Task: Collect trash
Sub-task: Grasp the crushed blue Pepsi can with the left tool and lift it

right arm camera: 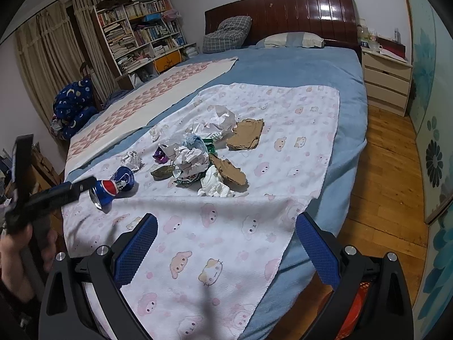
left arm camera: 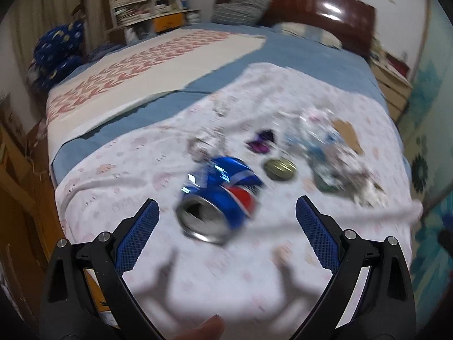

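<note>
While your left tongs [left arm camera: 226, 221] are standing released, with both blue-padded fingers [left arm camera: 141, 232] spread wide and nothing between them, the crushed blue, red and white aluminium soda can [left arm camera: 220, 195] is lying just ahead of them on the white cloth printed with pink cartoon faces [left arm camera: 119, 195], which is covering the foot of the blue bed [left arm camera: 305, 51]. The can's open silver mouth is pointing back toward you and its long axis is running away from the tongs, slanting slightly to the right, so the finger gap is roughly straddling its width. In the right wrist view, the same can [right arm camera: 111, 188] is sitting at the far left beside the left tool, well apart from your right tongs [right arm camera: 226, 243], which are also standing released and empty over the cloth's near edge [right arm camera: 198, 255]. Your left hand is therefore the nearer one. Beyond the can, a heap of crumpled white paper [right arm camera: 189, 155] and torn brown cardboard pieces [right arm camera: 246, 134] is waiting, nearer your right side.
</note>
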Demonstrator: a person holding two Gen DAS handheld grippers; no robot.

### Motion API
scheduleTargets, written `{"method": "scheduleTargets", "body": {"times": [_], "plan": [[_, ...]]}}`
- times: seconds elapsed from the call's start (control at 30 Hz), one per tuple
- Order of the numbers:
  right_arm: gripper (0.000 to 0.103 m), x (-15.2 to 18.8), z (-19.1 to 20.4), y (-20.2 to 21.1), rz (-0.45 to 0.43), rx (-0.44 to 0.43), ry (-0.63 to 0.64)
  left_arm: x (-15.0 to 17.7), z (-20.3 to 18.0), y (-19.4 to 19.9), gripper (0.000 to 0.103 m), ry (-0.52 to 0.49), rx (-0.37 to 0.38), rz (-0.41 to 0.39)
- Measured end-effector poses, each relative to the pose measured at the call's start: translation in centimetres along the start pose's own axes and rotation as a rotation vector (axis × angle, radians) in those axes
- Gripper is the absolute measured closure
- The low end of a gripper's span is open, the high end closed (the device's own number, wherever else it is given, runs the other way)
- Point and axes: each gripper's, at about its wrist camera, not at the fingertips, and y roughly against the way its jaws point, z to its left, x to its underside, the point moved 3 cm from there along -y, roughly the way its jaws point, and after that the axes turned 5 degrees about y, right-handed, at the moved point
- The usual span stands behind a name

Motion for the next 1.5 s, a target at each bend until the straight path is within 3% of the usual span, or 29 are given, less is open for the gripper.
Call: {"method": "scheduleTargets", "body": {"times": [0.27,0.37,0.53,0.67,0.73,0.77,0.8,0.83,1.0,1.07,1.1,1.13,1.17,1.37,1.4,1.47,1.5], "plan": [[0.007,-0.4,-0.3,0.1,0.003,-0.016,-0.025,-0.6,1.3,-3.9,0.007,0.000,0.073,0.048],[0.007,-0.5,-0.5,0.1,0.007,-0.025,-0.038,-0.3,1.4,-5.2,0.007,-0.007,0.057,0.081],[0.007,-0.5,-0.6,0.0,0.013,-0.039,-0.048,-0.4,1.7,-7.6,0.007,0.041,0.083,0.142],[0.007,-0.4,-0.7,0.0,0.018,-0.040,-0.052,-0.5,2.2,-8.6,0.008,0.118,0.146,0.167],[0.007,-0.5,-0.8,-0.1,0.020,-0.036,-0.051,-0.5,2.2,-8.6,0.014,0.122,0.151,0.165],[0.007,-0.5,-1.0,-0.1,0.022,-0.035,-0.056,-0.5,2.2,-8.6,0.023,0.119,0.149,0.159],[0.007,-0.5,-1.1,-0.1,0.020,-0.038,-0.061,-0.6,2.1,-8.6,0.051,0.110,0.140,0.157],[0.007,-0.5,-1.1,-0.1,0.019,-0.037,-0.062,-0.5,2.0,-8.7,0.061,0.101,0.144,0.166],[0.007,-0.6,-1.2,-0.4,0.023,-0.036,-0.065,-0.5,1.5,-8.6,0.065,0.103,0.188,0.189],[0.007,-0.6,-1.0,-0.5,0.025,-0.039,-0.062,-0.4,1.3,-8.5,0.075,0.097,0.195,0.195],[0.007,-0.6,-0.9,-0.5,0.025,-0.041,-0.060,-0.3,1.2,-8.4,0.092,0.092,0.197,0.195],[0.007,-0.6,-0.7,-0.6,0.026,-0.041,-0.056,-0.3,1.1,-8.3,0.100,0.085,0.202,0.195],[0.007,-0.6,-0.6,-0.6,0.027,-0.041,-0.055,-0.3,1.0,-8.1,0.100,0.085,0.213,0.199],[0.007,-0.6,-0.2,-0.9,0.030,-0.047,-0.054,-0.3,1.3,-7.9,0.098,0.104,0.256,0.250],[0.007,-0.6,-0.2,-0.8,0.029,-0.049,-0.053,-0.3,1.4,-7.9,0.092,0.106,0.267,0.263],[0.007,-0.6,-0.1,-1.0,0.029,-0.048,-0.050,-0.4,1.4,-8.1,0.043,0.094,0.299,0.303],[0.007,-0.6,0.0,-1.0,0.031,-0.049,-0.051,-0.4,1.4,-8.2,0.010,0.095,0.324,0.325]]}}
